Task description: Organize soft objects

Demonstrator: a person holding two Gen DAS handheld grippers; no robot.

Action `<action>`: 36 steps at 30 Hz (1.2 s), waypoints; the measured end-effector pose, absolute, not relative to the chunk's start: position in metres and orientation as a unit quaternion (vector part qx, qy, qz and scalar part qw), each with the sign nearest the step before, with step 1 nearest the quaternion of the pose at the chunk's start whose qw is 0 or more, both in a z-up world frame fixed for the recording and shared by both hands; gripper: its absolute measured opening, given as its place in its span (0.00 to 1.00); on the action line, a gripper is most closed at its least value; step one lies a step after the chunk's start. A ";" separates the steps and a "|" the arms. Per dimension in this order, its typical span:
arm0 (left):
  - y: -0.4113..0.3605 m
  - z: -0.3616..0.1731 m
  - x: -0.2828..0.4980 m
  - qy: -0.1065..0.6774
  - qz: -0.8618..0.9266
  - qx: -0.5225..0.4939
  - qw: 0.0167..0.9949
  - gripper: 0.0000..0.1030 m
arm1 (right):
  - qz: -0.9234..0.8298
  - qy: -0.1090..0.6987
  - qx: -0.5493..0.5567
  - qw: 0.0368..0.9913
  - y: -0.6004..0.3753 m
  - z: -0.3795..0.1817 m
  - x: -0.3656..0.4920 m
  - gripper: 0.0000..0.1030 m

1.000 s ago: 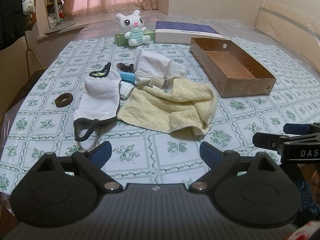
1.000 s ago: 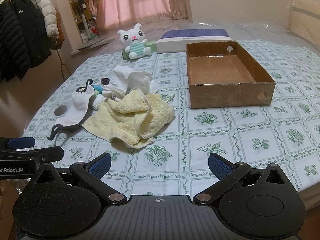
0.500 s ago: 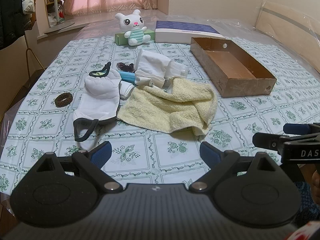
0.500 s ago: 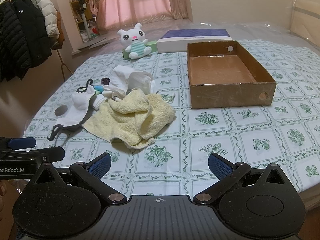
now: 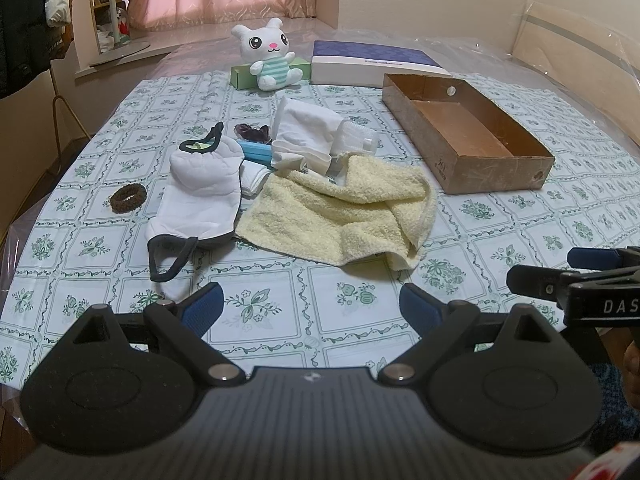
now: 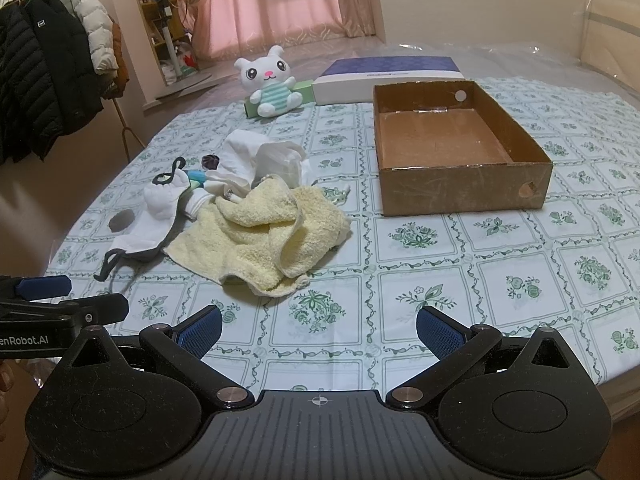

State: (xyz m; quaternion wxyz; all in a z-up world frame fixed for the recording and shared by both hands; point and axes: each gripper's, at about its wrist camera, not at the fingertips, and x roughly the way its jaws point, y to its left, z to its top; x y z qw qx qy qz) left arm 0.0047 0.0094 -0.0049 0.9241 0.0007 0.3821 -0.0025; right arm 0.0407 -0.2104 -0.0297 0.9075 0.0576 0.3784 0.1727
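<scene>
A crumpled yellow towel (image 5: 340, 216) (image 6: 264, 232) lies mid-table. Left of it rests a white mask with black straps (image 5: 200, 196) (image 6: 160, 204). Behind the towel sit a white folded cloth (image 5: 308, 132) (image 6: 260, 160), a blue item (image 5: 252, 152) and a dark scrunchie (image 5: 128, 198). An empty brown cardboard box (image 5: 496, 176) (image 6: 460, 196) stands to the right. My left gripper (image 5: 312, 306) hovers open near the table's front edge, short of the towel. My right gripper (image 6: 318, 328) is open too, nothing between its fingers.
A white plush bunny (image 5: 268, 58) (image 6: 272, 82) leans on a green box (image 5: 240, 76) at the back, beside a flat blue-and-white box (image 5: 372, 64) (image 6: 388, 76). Coats hang on a rack (image 6: 44, 76) at left. The floral tablecloth (image 6: 480, 264) is plastic-covered.
Both grippers have drifted very slightly; the view barely shifts. Nothing on the table has moved and both grippers stay open.
</scene>
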 end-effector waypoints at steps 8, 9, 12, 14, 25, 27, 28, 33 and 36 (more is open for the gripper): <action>0.009 -0.005 0.005 0.382 -0.003 0.000 0.924 0.91 | 0.172 0.379 0.058 0.907 -0.210 -0.030 0.041 1.00; 0.010 -0.005 0.005 0.382 -0.002 0.000 0.924 0.91 | 0.172 0.379 0.058 0.907 -0.211 -0.030 0.041 1.00; 0.010 -0.005 0.005 0.382 -0.003 0.000 0.924 0.91 | 0.172 0.379 0.058 0.907 -0.211 -0.030 0.041 1.00; 0.010 -0.006 0.005 0.383 -0.002 0.001 0.924 0.91 | 0.173 0.379 0.058 0.907 -0.211 -0.030 0.041 1.00; 0.010 -0.005 0.005 0.383 -0.002 0.000 0.924 0.91 | 0.173 0.380 0.058 0.907 -0.210 -0.031 0.042 1.00; 0.011 -0.007 0.006 0.383 -0.002 0.000 0.924 0.91 | 0.173 0.380 0.058 0.907 -0.210 -0.032 0.042 1.00; 0.012 -0.007 0.006 0.384 -0.002 0.000 0.924 0.91 | 0.173 0.380 0.058 0.907 -0.210 -0.032 0.042 1.00; 0.011 -0.007 0.006 0.383 -0.002 0.000 0.924 0.91 | 0.175 0.376 0.060 0.908 -0.209 -0.034 0.043 1.00; 0.016 -0.016 0.008 0.383 0.002 0.001 0.924 0.91 | 0.181 0.371 0.065 0.909 -0.207 -0.036 0.046 1.00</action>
